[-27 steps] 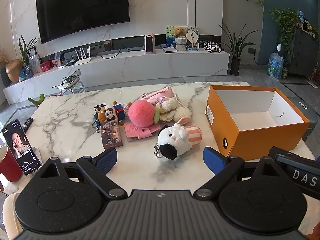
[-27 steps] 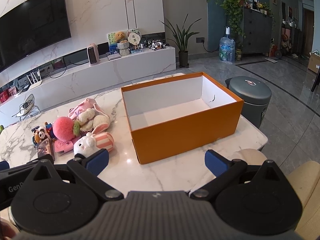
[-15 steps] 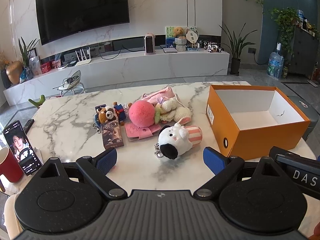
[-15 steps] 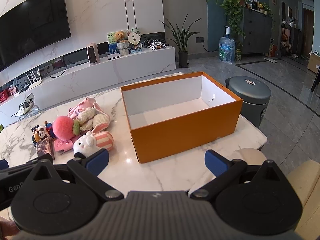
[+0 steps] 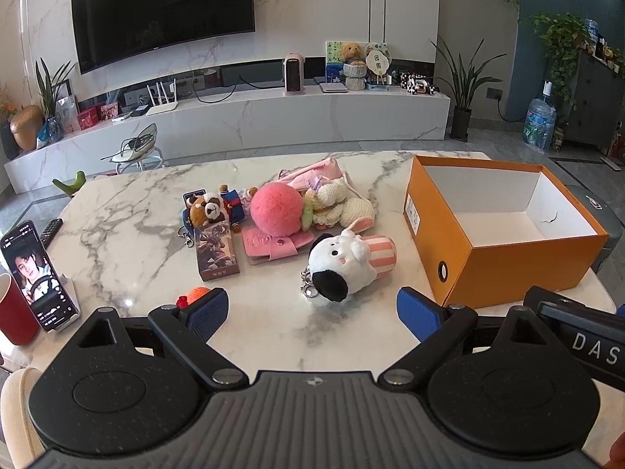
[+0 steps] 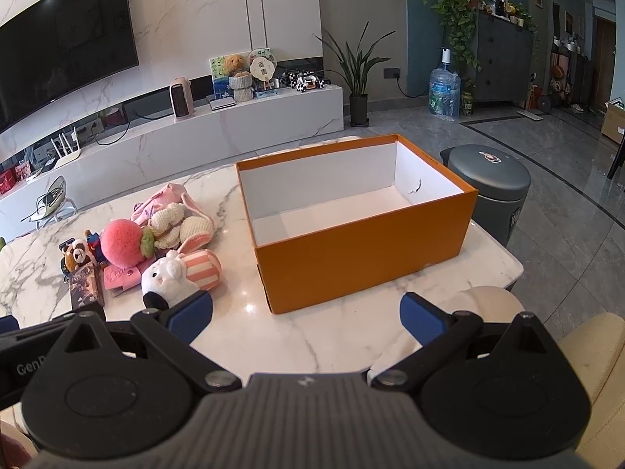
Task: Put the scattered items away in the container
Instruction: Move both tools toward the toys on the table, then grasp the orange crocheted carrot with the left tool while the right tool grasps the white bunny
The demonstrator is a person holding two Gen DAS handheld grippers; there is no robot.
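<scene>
The marble table [image 5: 117,211] carries the open orange box [image 5: 504,269] at its right, empty, white floor bare. Left of it lies the toy cluster: pink plush ball [image 5: 276,206], cream knitted toy [image 5: 340,205], pink wallet [image 5: 275,243], raccoon keychain [image 5: 207,209]. The white-and-black plush [image 5: 343,265] lies nearest the box. A small orange item [image 5: 197,294] has come into the left view beside the near left finger; the camera has shifted slightly. Left gripper [image 5: 312,308] and right gripper [image 6: 306,314] stand wide apart, holding nothing. No item is boxed yet.
</scene>
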